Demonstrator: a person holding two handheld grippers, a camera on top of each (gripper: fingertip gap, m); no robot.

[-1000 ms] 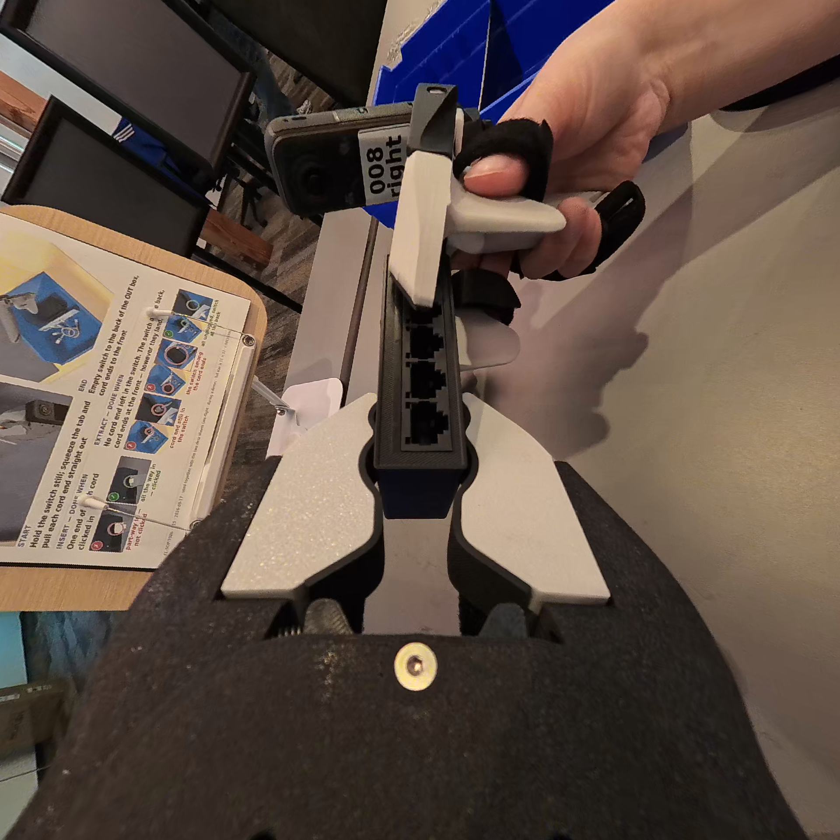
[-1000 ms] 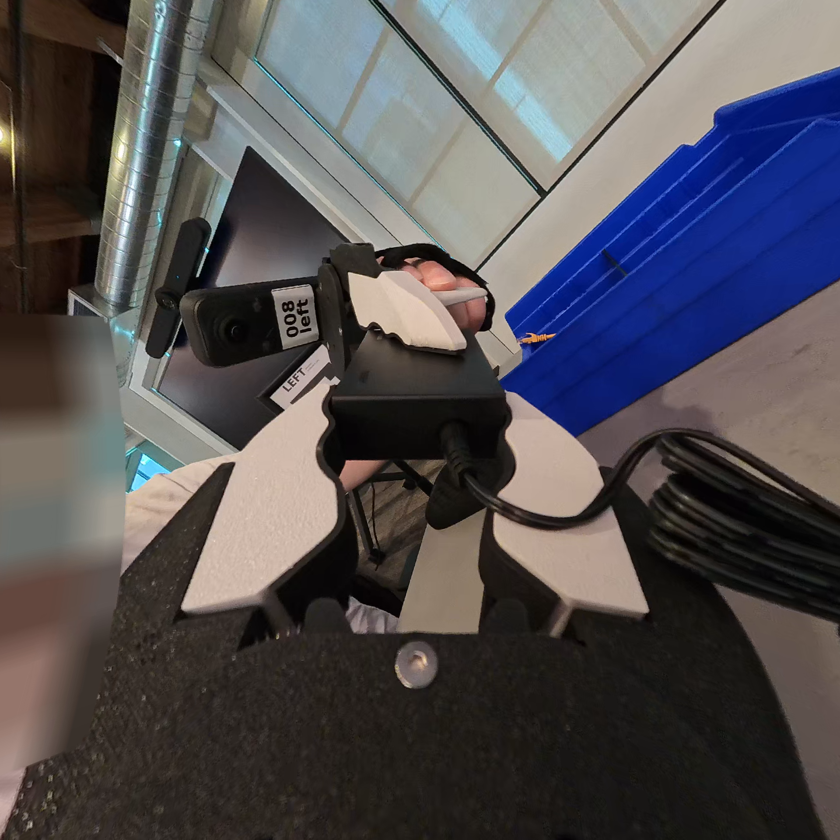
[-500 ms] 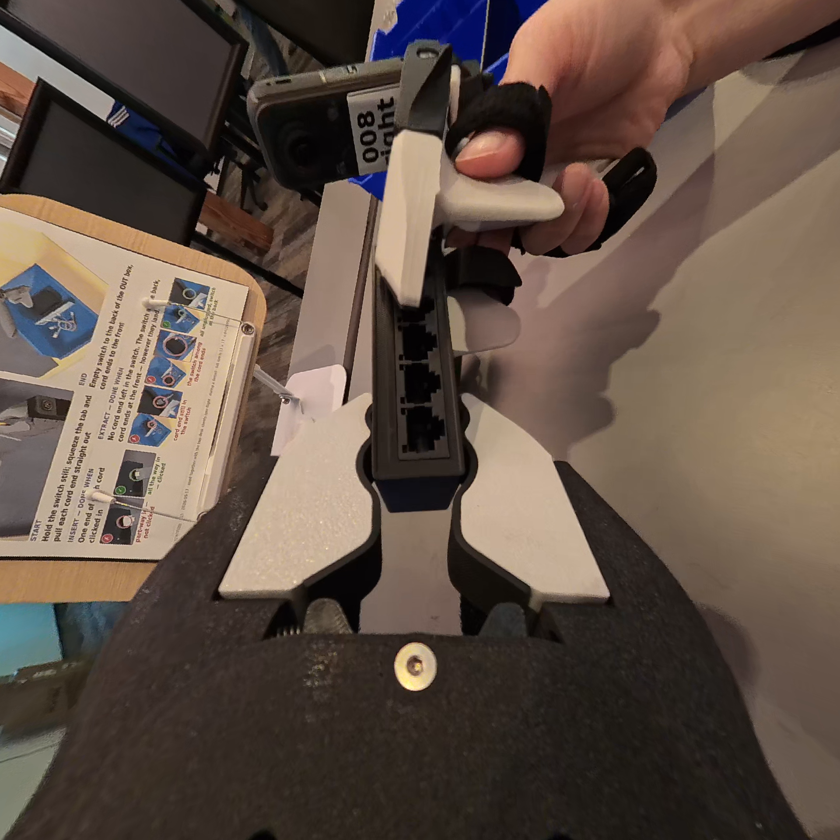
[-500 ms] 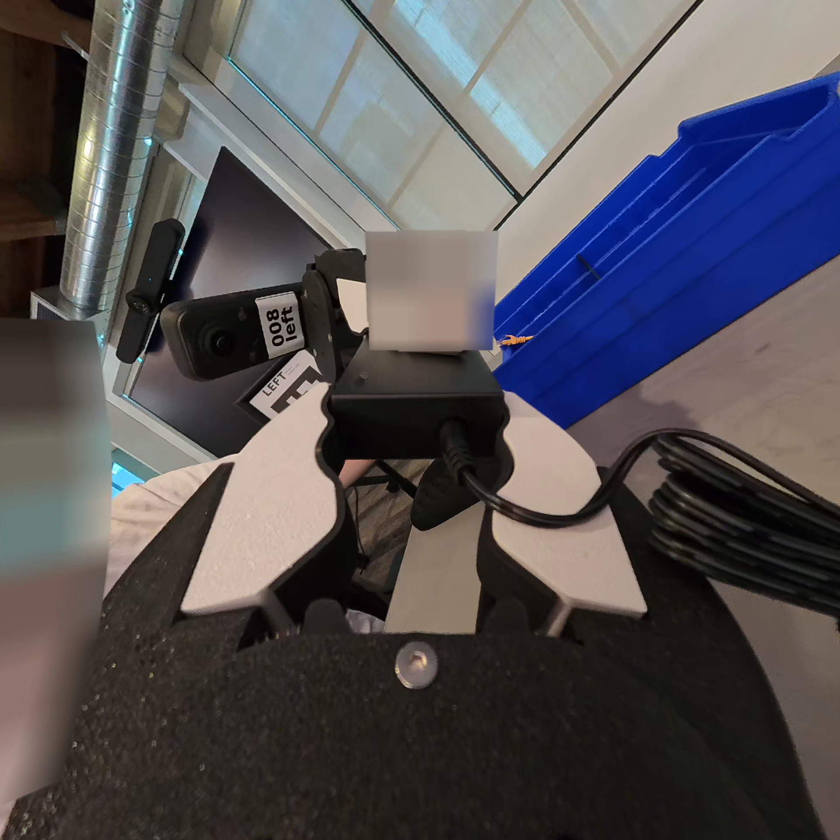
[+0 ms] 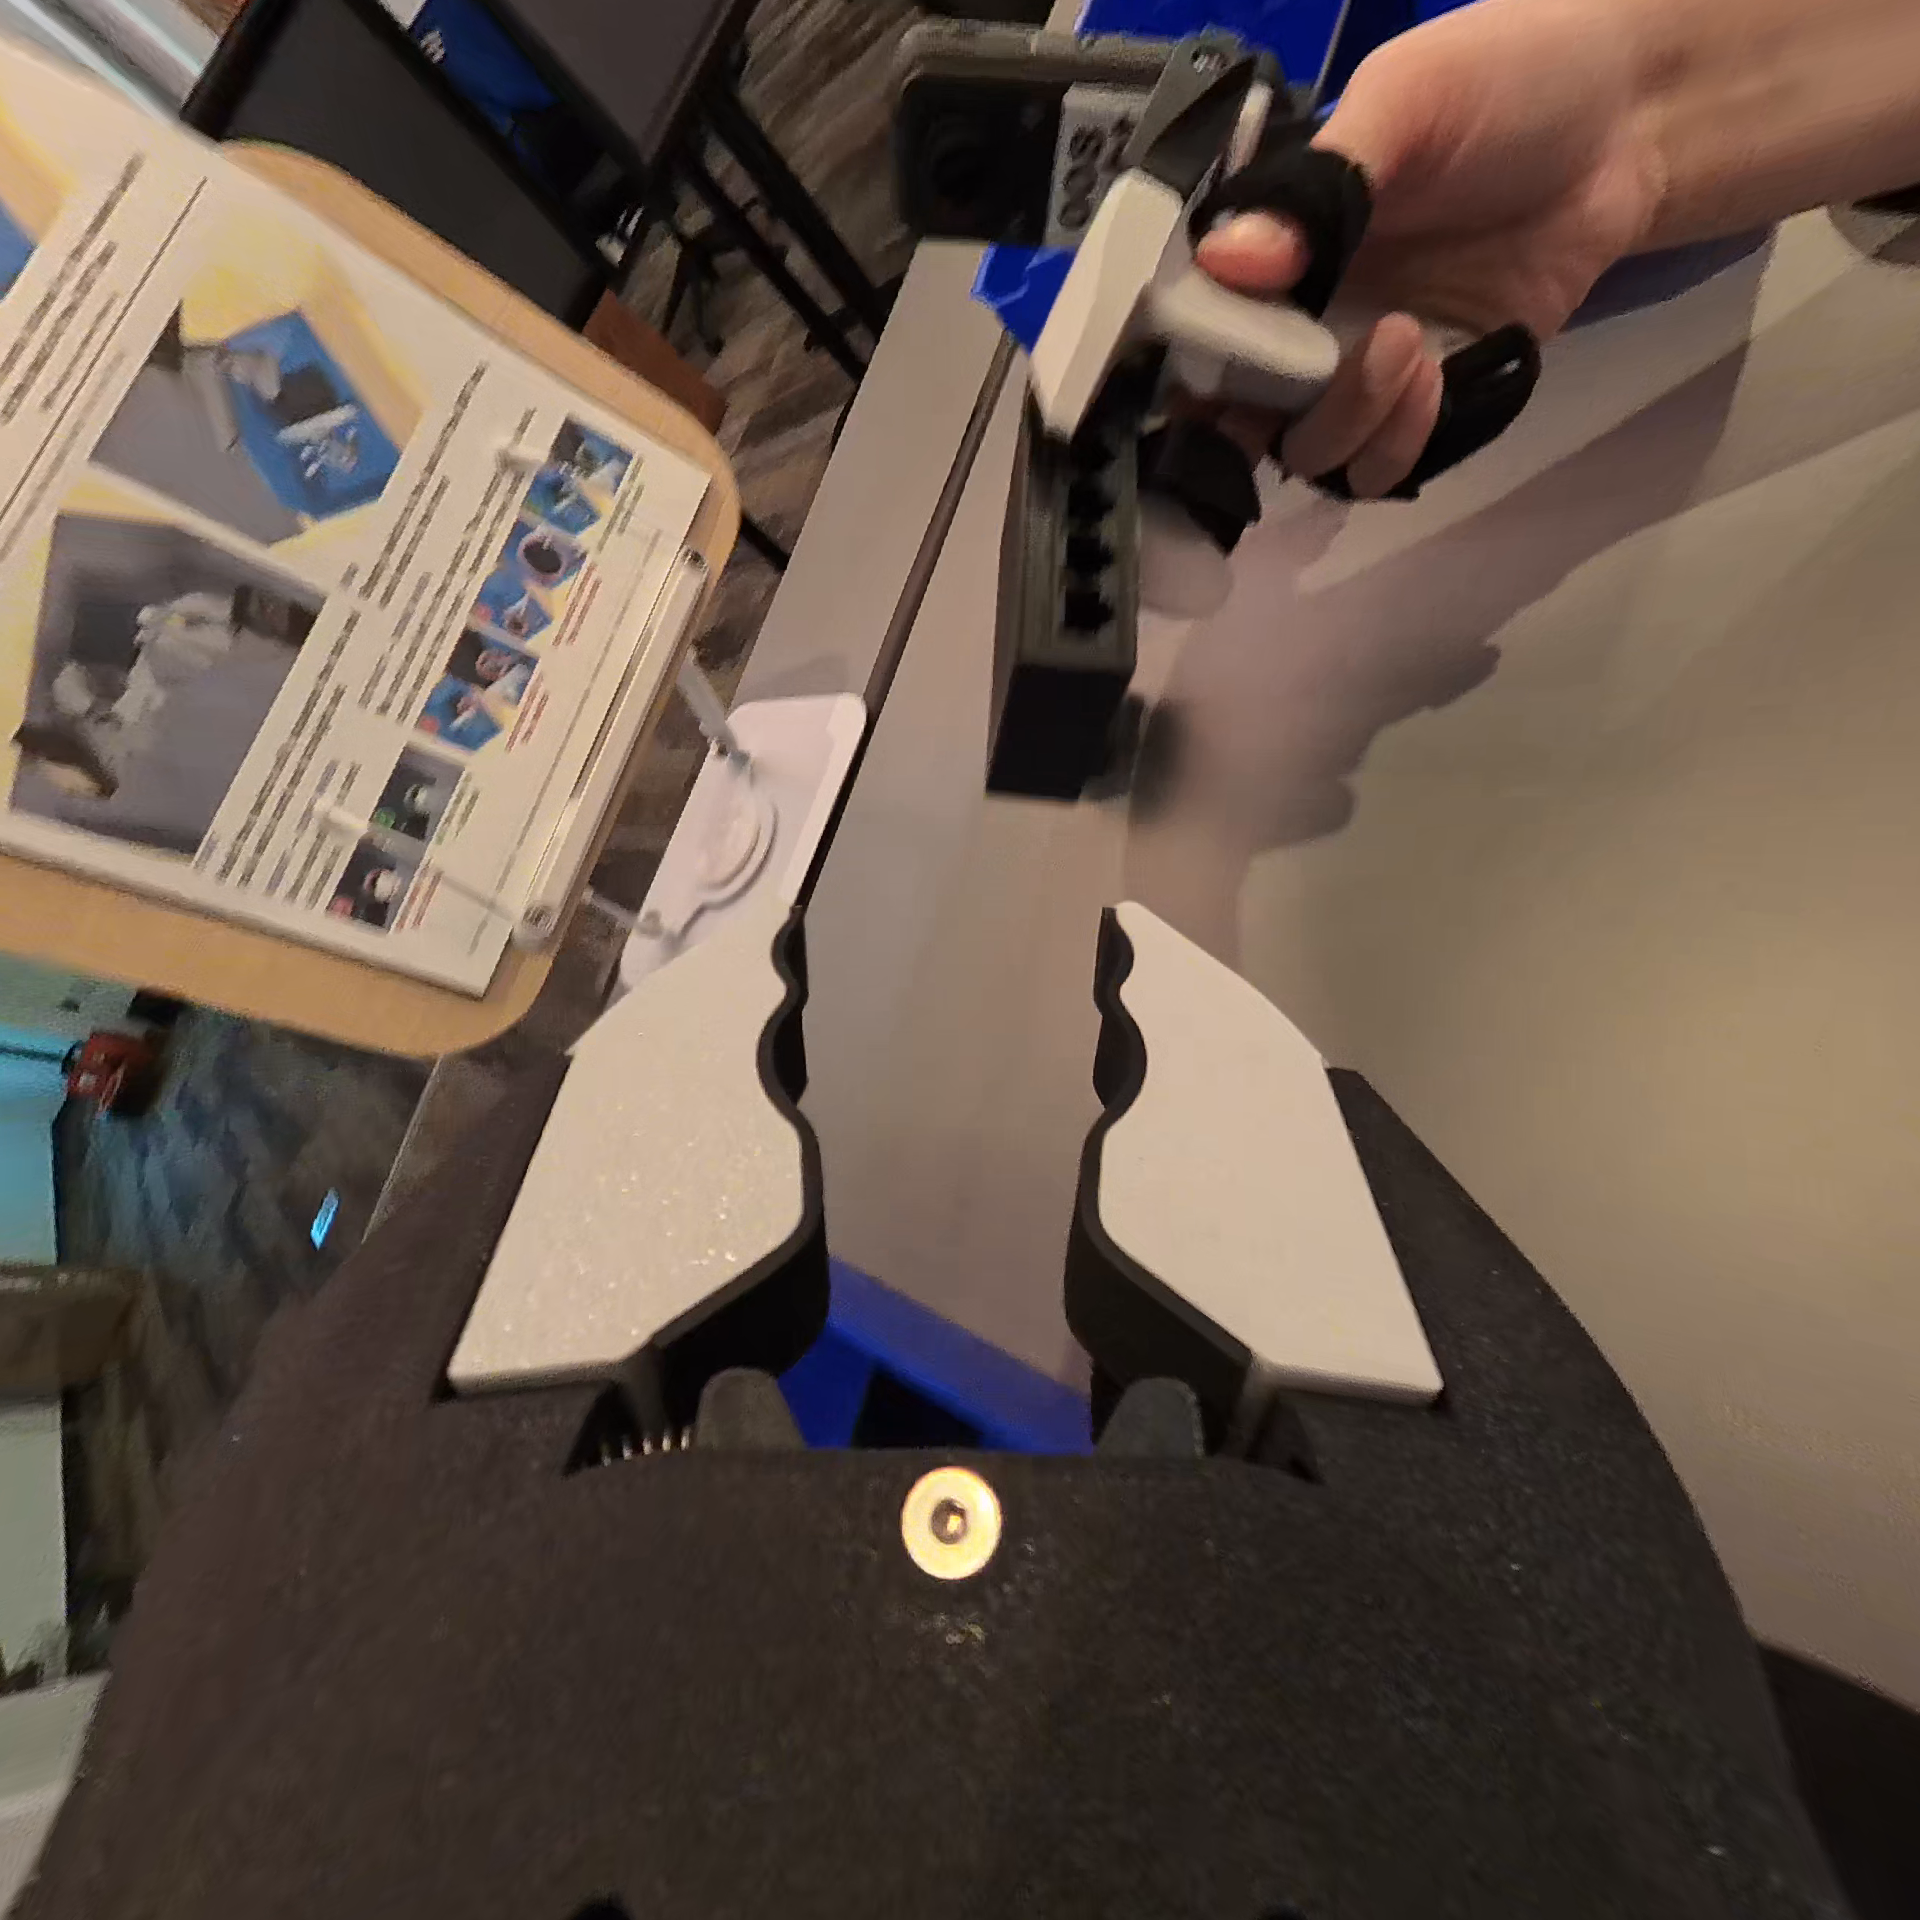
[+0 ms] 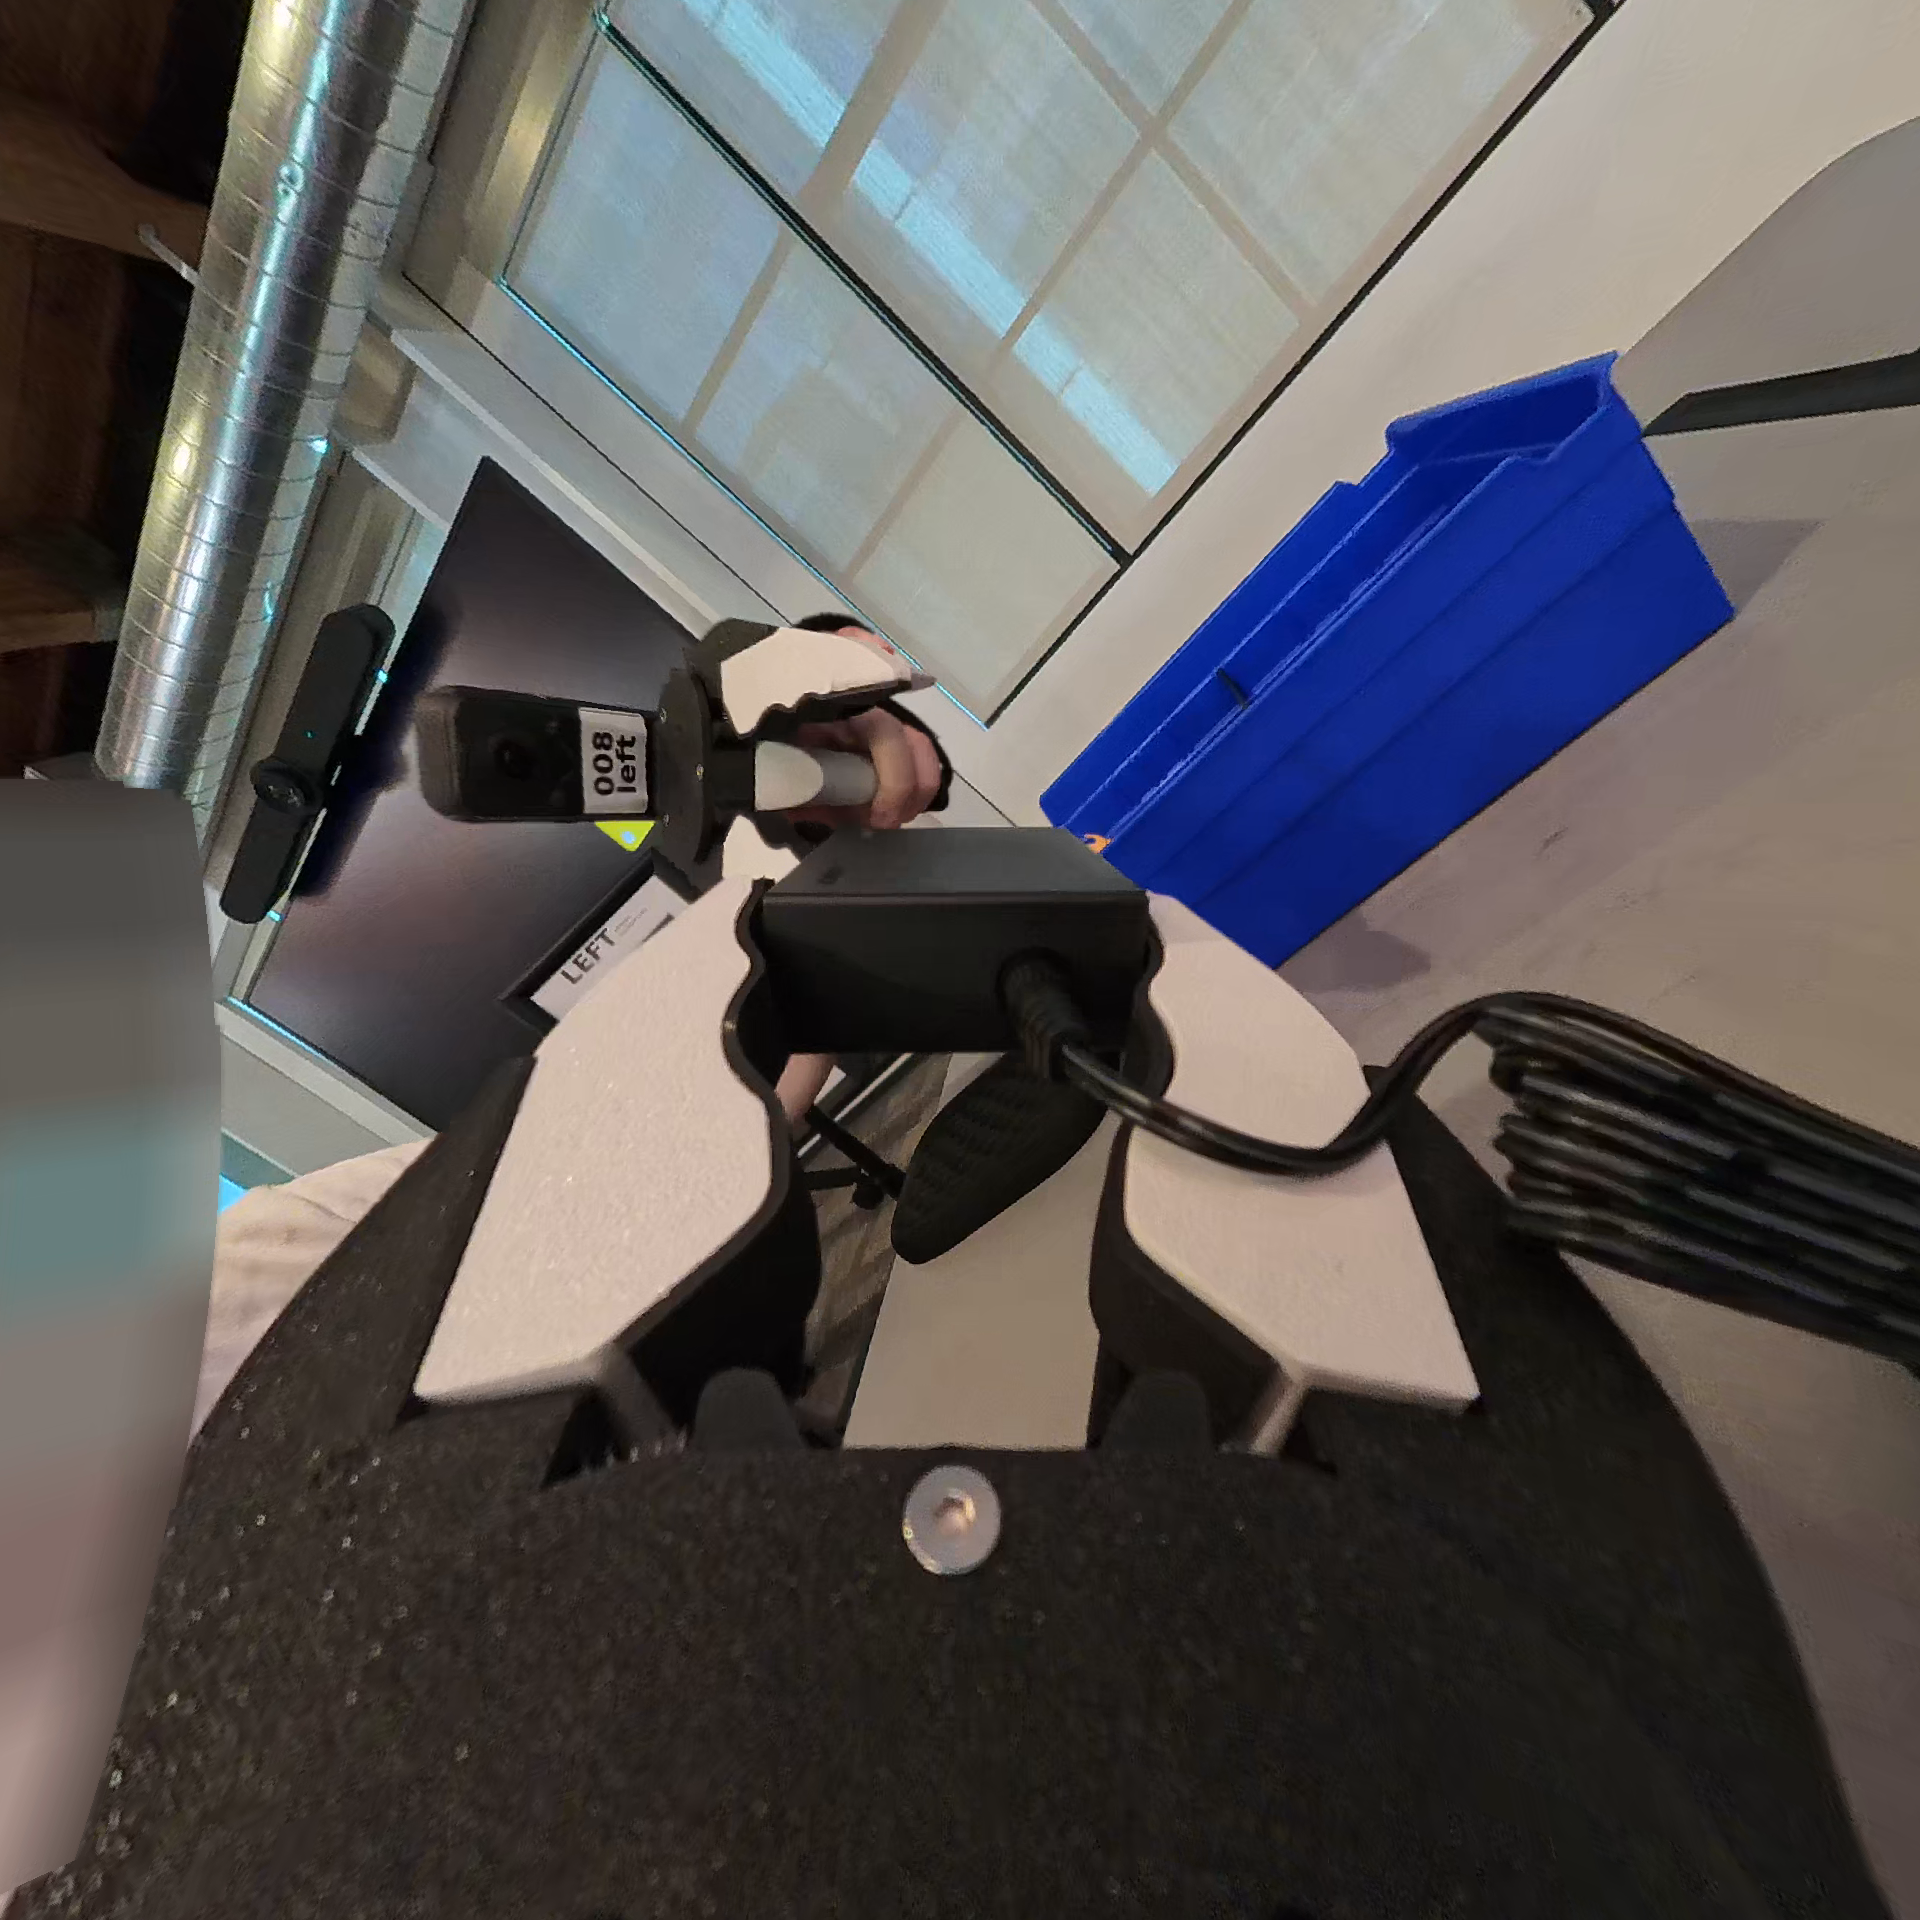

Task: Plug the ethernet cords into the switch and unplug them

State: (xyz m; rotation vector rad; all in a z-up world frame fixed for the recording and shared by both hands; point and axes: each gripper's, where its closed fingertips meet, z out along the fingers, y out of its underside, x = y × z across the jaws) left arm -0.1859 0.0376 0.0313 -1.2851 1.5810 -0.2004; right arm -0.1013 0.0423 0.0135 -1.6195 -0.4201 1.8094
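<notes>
I am holding the black switch (image 6: 951,961) by its cabled end, right gripper (image 6: 951,977) pads pressing its sides, above the surface (image 5: 1558,935). The left gripper (image 5: 948,966) is gaping empty, well short; I am keeping the switch level.

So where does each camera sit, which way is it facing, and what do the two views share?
Left wrist view: sits on the left tongs, open and empty, looking along the pale table at the black rectangular switch and the right hand.
Right wrist view: sits on the right tongs, which grip that switch, facing the windows and the left hand.
Shared: the switch, each other's tongs.
</notes>
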